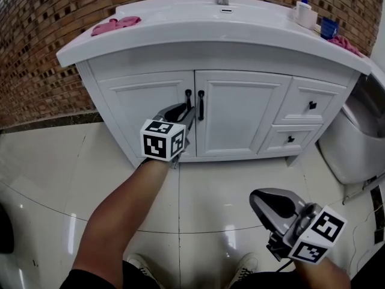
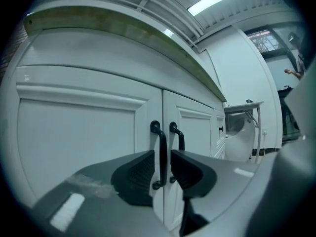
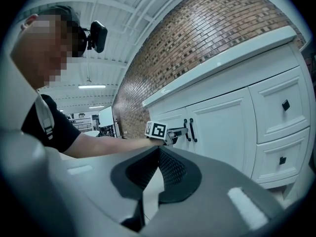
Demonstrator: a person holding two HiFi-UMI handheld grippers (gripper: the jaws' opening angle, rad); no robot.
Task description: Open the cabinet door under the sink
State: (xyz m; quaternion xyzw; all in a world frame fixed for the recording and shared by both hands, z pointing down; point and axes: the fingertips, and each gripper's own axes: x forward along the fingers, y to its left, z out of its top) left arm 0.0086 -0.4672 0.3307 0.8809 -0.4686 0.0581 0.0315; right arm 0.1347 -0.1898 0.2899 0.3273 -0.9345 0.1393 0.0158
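A pink cloth (image 1: 115, 24) lies at the left end of the white sink counter (image 1: 180, 35). Below it the left cabinet door (image 1: 147, 110) sits shut, flush with the right cabinet door (image 1: 240, 113). The left gripper (image 1: 187, 109) is pressed up to the seam between them. Its jaws stand slightly apart on either side of the left door's black handle (image 2: 162, 154), with thin gaps showing on each side. The neighbouring handle (image 1: 201, 105) is just clear of the outer jaw. The step in hand appears to be taking hold of that handle. The next move calls for closing the jaws on the bar alone, then drawing it outward in an arc about the door's left edge. Farther right are two drawers (image 1: 310, 105). The right gripper (image 1: 260, 198) hangs low over the floor tiles (image 1: 54, 173), well apart from the cabinet, its jaws together on nothing.
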